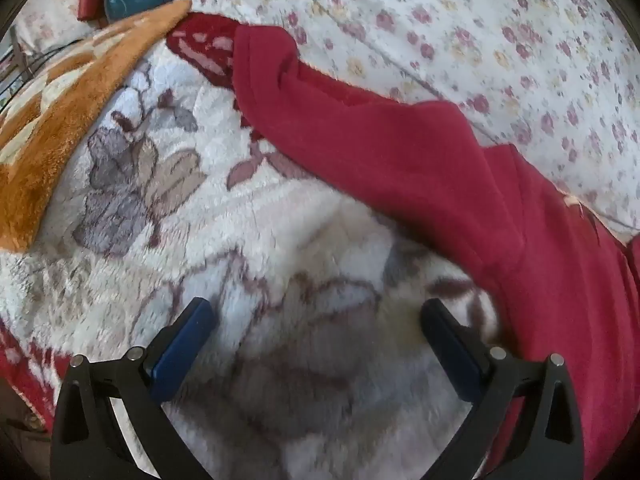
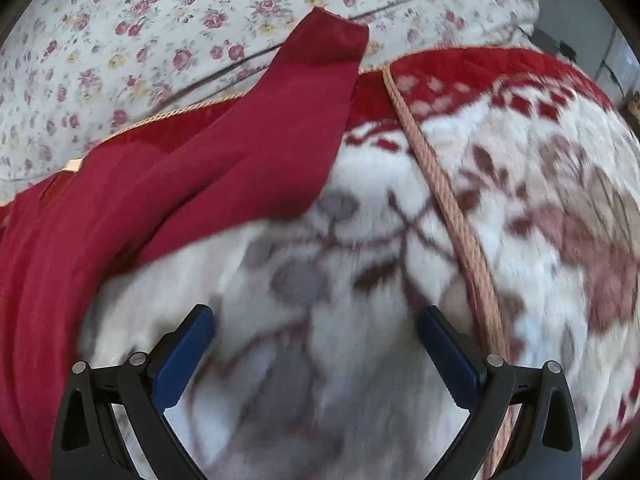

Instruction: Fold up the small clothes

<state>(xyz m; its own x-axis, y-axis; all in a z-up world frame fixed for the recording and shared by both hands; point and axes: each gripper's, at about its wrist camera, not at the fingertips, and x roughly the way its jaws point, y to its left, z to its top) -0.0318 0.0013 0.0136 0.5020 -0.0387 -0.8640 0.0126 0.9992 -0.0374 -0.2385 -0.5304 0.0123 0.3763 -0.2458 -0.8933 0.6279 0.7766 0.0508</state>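
Left wrist: red garment [image 1: 400,160] on fleece blanket [image 1: 280,248], unfolded

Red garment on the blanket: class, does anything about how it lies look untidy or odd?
Yes. The red garment lies unfolded and rumpled, its sleeve trailing off the fleece blanket onto the floral sheet. Both open grippers hold nothing.

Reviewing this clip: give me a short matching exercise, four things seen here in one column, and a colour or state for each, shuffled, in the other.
Things:
1. garment
2. towel
3. bedsheet
4. left gripper

Descriptions:
A. orange
B. open, nothing between the fingers
C. plain dark red
D. white with small flowers

Pairs: 1-C, 2-A, 3-D, 4-B
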